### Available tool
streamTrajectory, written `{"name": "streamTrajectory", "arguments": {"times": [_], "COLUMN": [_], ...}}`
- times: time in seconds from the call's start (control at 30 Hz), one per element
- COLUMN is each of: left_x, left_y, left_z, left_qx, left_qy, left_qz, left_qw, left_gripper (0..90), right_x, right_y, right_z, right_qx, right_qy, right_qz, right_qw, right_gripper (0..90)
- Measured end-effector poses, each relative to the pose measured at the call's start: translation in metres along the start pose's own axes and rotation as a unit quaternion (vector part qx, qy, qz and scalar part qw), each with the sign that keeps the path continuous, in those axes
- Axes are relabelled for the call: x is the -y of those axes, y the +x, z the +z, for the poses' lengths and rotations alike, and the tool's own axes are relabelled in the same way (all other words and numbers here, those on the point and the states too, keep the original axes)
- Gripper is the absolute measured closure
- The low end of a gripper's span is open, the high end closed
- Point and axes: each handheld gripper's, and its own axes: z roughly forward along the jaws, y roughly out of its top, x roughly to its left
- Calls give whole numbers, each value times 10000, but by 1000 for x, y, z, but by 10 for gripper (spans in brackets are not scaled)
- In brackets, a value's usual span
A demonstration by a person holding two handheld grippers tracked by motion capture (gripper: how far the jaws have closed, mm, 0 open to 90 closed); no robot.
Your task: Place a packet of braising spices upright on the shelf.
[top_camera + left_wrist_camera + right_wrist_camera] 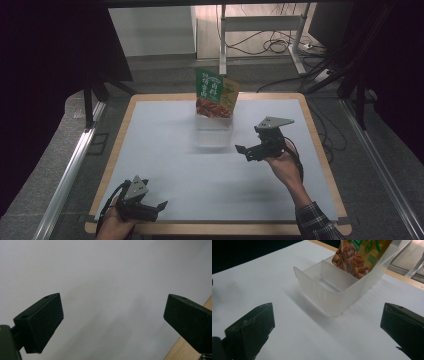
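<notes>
A green and yellow snack packet [216, 93] stands upright in the far compartment of a clear plastic bin [214, 133] at the table's far middle. In the right gripper view the bin [332, 293] has a divider, its near compartment is empty, and the packet [359, 255] leans at its far end. My right gripper [243, 150] hovers open to the right of the bin, jaws pointing left toward it. My left gripper [161, 207] rests open at the front left edge, with nothing between its jaws over the white mat [105, 277].
The white mat [165, 165] covers a wooden-edged table [320, 150]. Cables and a metal desk frame [260, 25] lie on the floor beyond the far edge. A dark curtain hangs at the left and right.
</notes>
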Motion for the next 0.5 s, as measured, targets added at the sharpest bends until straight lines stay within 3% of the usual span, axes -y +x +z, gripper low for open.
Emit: {"name": "streamTrajectory", "arguments": {"times": [0.5], "left_x": [0], "left_y": [-1], "left_z": [0], "left_qx": [-20], "left_qy": [23], "left_qz": [36], "left_qw": [10000], "left_gripper": [25], "right_x": [28], "right_y": [1], "right_z": [-29], "right_qx": [176], "right_qy": [40], "right_qz": [184], "right_qw": [9997], "right_gripper": [0]}}
